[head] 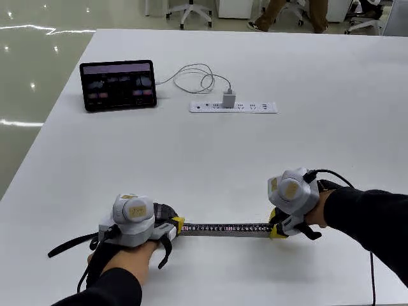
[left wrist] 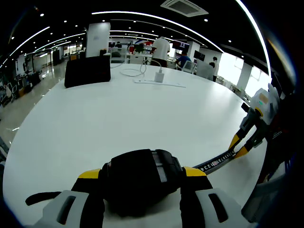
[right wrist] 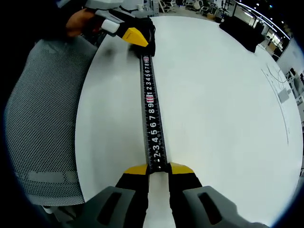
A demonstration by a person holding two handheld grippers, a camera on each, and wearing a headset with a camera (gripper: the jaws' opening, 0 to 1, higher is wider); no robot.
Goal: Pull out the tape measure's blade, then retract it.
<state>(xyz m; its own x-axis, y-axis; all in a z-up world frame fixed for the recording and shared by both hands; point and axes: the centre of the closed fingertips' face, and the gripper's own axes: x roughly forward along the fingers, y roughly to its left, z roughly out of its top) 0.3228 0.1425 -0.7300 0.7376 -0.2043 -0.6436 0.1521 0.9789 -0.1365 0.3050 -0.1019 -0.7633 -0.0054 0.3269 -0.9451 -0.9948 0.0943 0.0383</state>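
Tape-measure blade (head: 226, 227) drawn out flat between two hand-held grippers near the front edge of the white table (head: 255, 159).

Both dark-sleeved forearms reach in low from the near side: the left hand (head: 121, 258) sits low with its grey, yellow-tipped left gripper (head: 173, 224) pointing right, while the right hand (head: 319, 207) angles its matching right gripper (head: 276, 231) down and leftwards. The left gripper's jaws stand wide, clamped on either side of the one black tape-measure case (left wrist: 142, 178). The right gripper's jaws are nearly together, pinching the numbered blade's free end — its end hook seems tucked between them, though that is hard to see. The blade lies straight on the table from case to tip. Well beyond stand one dark tablet (head: 118, 84) and one white power strip (head: 233, 107) — a single white charger (head: 229, 98) plugged in.
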